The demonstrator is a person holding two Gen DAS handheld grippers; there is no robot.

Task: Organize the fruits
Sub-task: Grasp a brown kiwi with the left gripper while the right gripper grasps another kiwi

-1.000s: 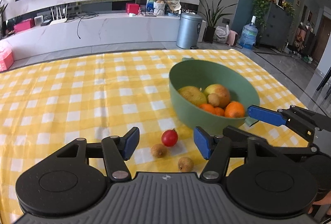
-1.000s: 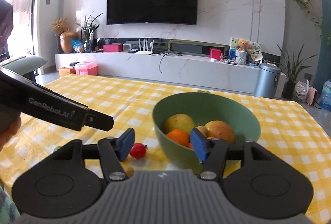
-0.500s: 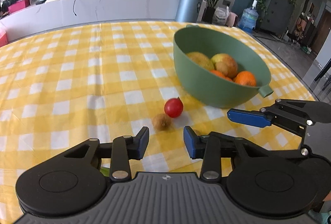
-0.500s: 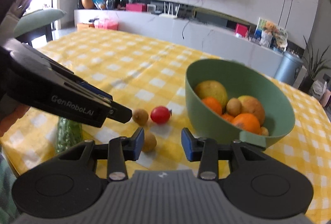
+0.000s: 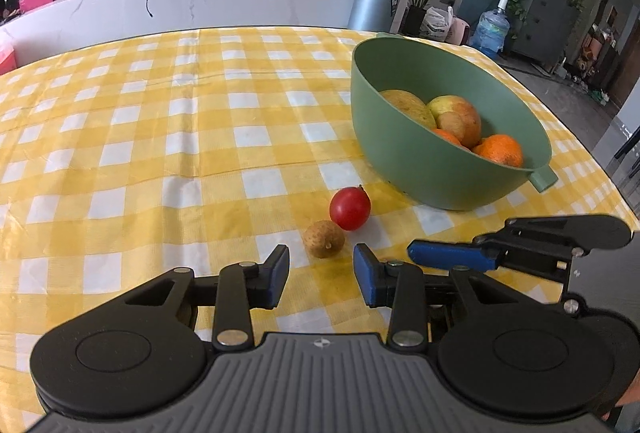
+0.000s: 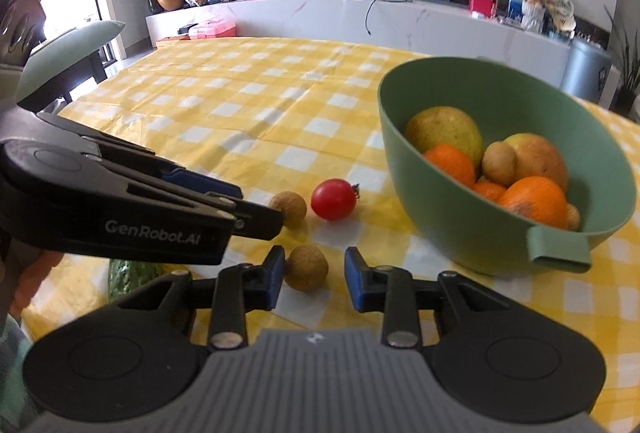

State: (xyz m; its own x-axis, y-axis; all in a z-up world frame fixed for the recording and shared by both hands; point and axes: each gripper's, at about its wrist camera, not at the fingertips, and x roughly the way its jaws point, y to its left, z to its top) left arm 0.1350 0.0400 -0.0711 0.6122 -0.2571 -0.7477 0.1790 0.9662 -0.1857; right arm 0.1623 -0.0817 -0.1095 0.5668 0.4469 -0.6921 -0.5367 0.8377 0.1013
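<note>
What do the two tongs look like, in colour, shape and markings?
Both tongs, left and right, have black linkage arms, blue rectangular finger pads, silver pivot screws and a ribbed grey body with two round black discs. White "GenRobot.AI" lettering marks the left one's side. No cables or sleeves are visible.

On the table [image 5: 120, 137], a bowl [image 5: 404, 153] sits to the right, holding several fruits [image 6: 520, 169]. Just left of it lies a tomato [image 5: 350, 208], with a small round fruit [image 5: 323, 238] beside it, nearer the camera. A second small fruit [image 6: 306, 267] lies nearer still, and a cucumber [image 6: 128, 277] lies far left.
</note>
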